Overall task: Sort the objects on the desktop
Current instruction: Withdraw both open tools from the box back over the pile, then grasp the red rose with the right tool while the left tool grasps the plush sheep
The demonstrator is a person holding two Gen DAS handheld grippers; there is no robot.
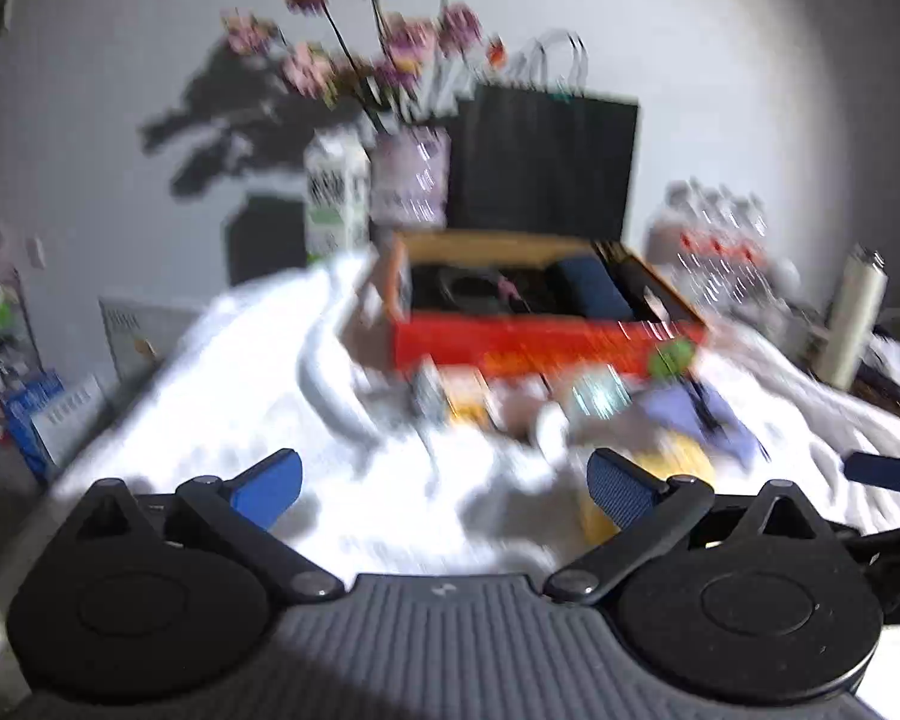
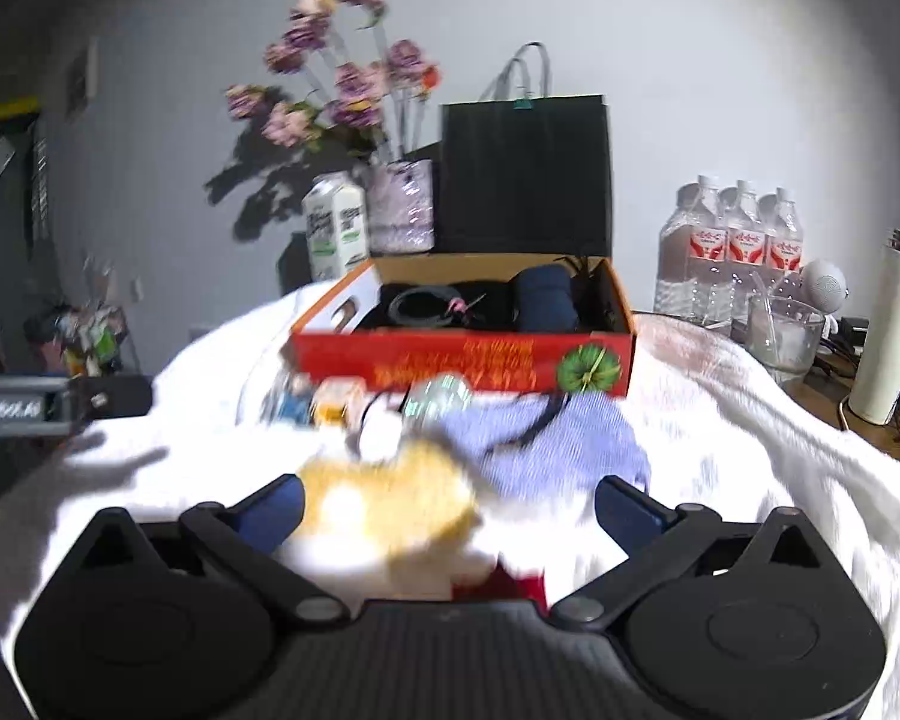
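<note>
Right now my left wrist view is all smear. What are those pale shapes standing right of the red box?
Observer: Three water bottles with red labels, side by side.
Operator: Anything in front of them?
Observer: A clear glass cup with a thin stick leaning in it.
Operator: And the other claw's state?
Observer: The right claw is open, with a fuzzy yellow thing lying low between its fingers, not gripped.

right claw (image 2: 447,510) spread | red box (image 2: 462,357) behind blurred clutter (image 2: 390,498)
</note>
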